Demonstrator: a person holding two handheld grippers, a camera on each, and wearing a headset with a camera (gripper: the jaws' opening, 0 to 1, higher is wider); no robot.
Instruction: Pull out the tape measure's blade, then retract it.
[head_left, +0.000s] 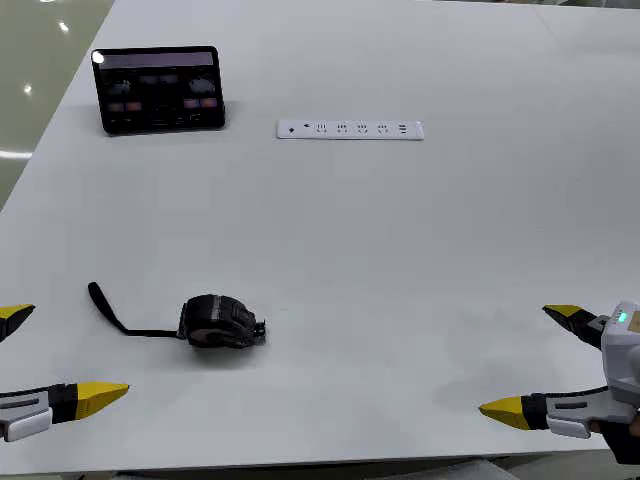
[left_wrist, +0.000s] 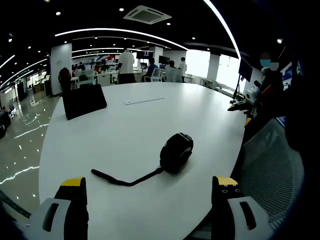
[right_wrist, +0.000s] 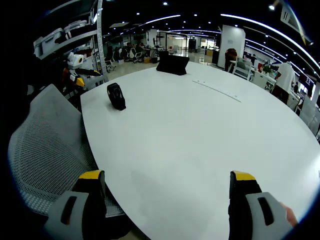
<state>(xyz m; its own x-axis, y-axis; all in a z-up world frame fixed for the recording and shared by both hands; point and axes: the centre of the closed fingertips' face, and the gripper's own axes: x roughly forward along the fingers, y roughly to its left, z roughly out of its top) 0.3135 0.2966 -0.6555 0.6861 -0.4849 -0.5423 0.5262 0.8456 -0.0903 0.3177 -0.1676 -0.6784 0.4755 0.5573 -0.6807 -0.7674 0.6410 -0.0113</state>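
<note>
The tape measure (head_left: 220, 322) lies on the white surface (head_left: 400, 250), in the near left part of it as the head view shows. It is a dark, rounded case resting on its side. A black wrist strap (head_left: 110, 308) goes out from the case toward the left and lies flat on the surface in a loose bend. The blade looks wound inside the case, and just a small end piece shows at the mouth on the right side of the case.

The left tongs (head_left: 65, 352) hover at the near left edge of the surface, with the yellow-tipped jaws spread wide and nothing between them. They are near the tape measure but do not touch it. In the left gripper view, the case lies just ahead of the jaws and the strap lies between the case and the tips.

The right tongs (head_left: 525, 360) hover at the near right edge, also spread wide and holding nothing. They are well apart from the tape measure. In the right gripper view, the case is small and far on the left.

At the far side of the surface a dark tablet (head_left: 160, 90) stands leaning on its support, and a white power strip (head_left: 350, 129) lies flat to the right of it. A grey mesh chair (right_wrist: 45, 150) stands beside the near edge of the surface.
</note>
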